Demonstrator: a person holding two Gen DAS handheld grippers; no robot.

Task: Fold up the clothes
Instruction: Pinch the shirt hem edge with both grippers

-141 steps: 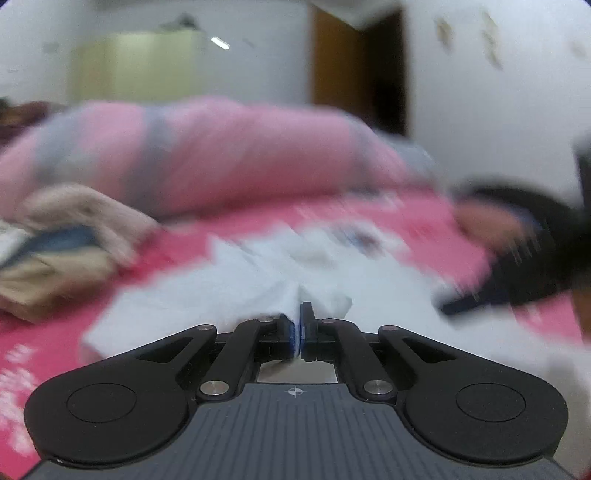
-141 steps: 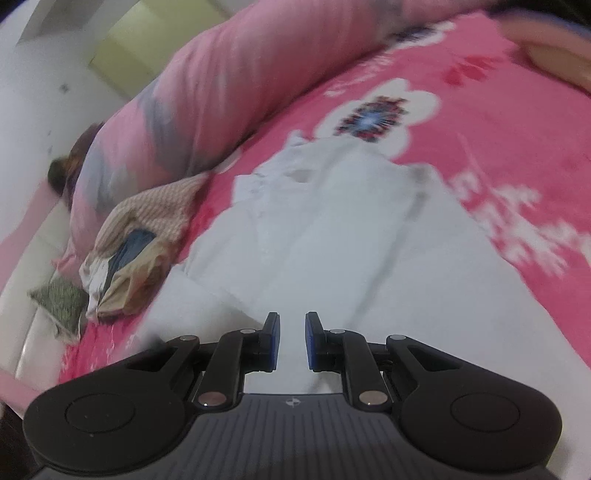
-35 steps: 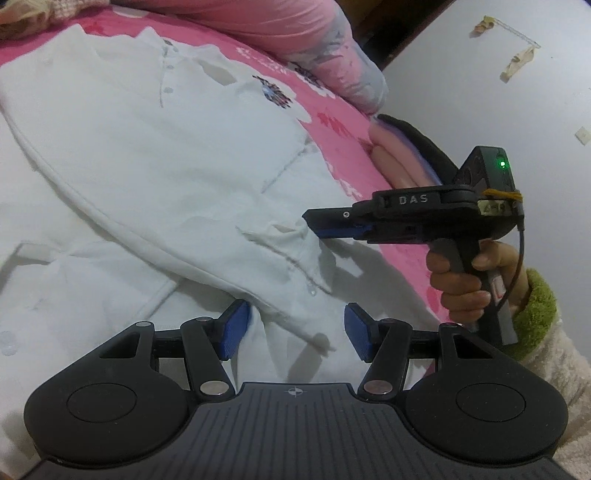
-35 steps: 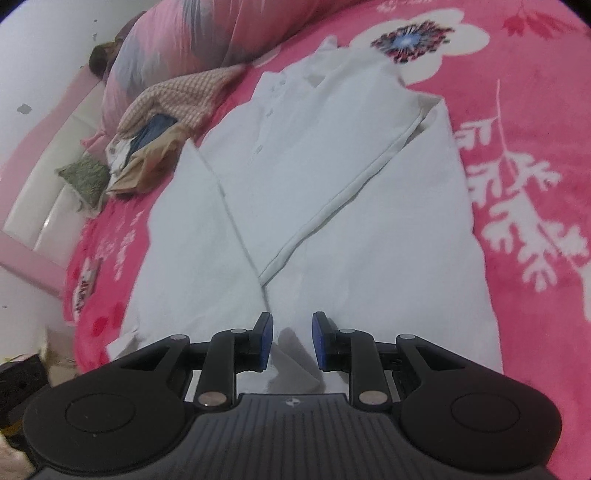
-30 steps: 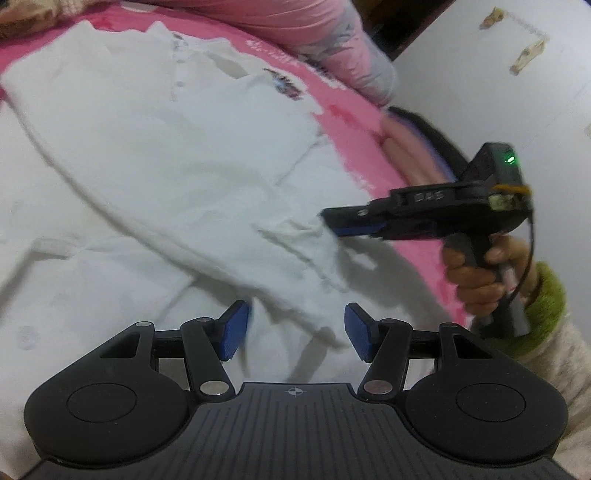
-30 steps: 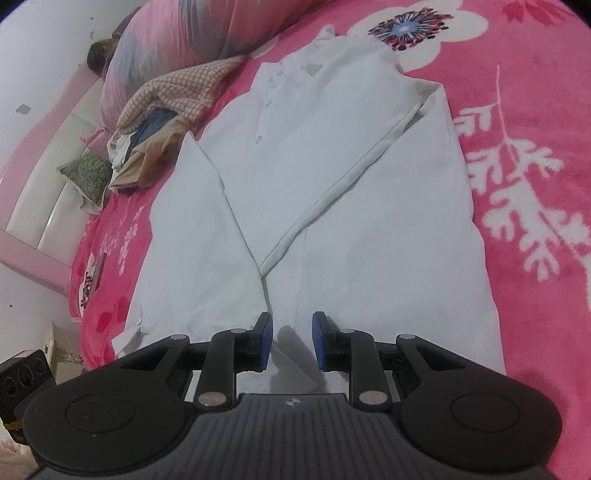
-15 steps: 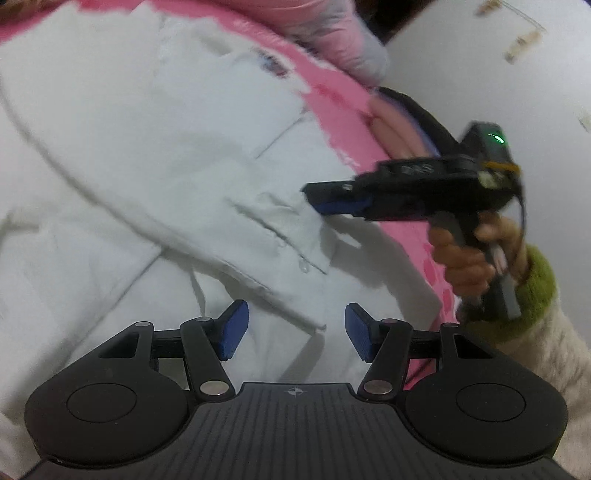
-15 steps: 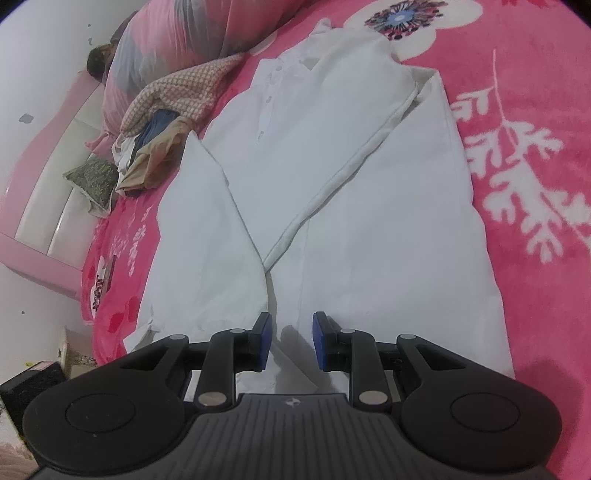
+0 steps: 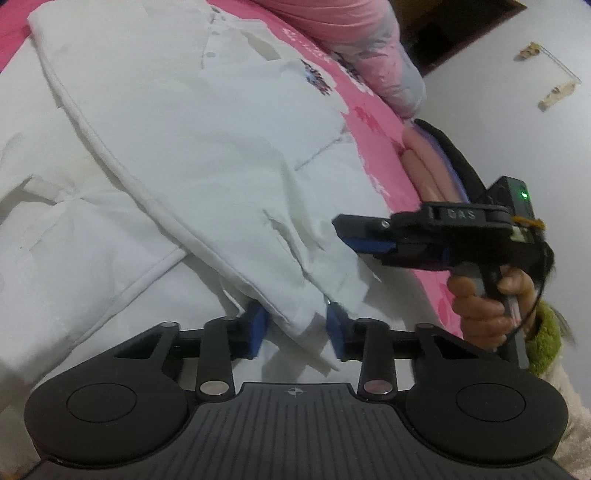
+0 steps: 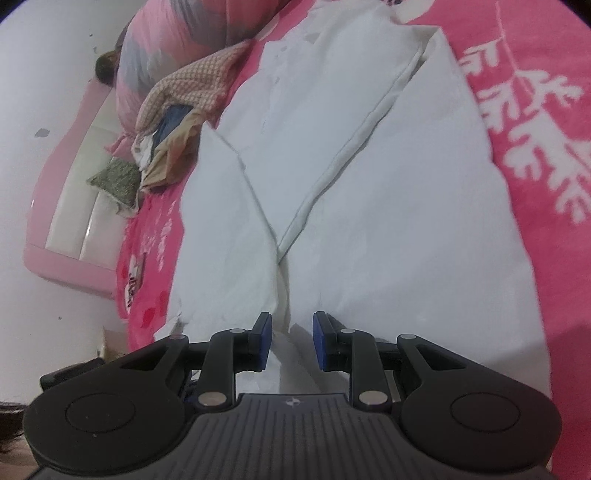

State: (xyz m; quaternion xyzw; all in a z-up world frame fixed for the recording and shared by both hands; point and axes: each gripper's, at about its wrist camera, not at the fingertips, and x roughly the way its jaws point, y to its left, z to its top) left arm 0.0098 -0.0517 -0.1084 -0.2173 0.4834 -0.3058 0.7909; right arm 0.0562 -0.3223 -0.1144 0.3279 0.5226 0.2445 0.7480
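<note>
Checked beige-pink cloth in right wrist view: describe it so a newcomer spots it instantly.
Start at the pink floral bedspread and the spread white shirt. Beside the shirt's collar end, under the rolled pink-grey duvet, lies a crumpled clothes pile; the checked beige-pink cloth tops it, the only woven-check fabric there.

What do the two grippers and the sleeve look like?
Both grippers are black with blue finger pads. The right gripper has a pistol-style handle, raised "DAS" lettering, a green LED and a thin cable. The sleeve is cream with a fuzzy green cuff.
</note>
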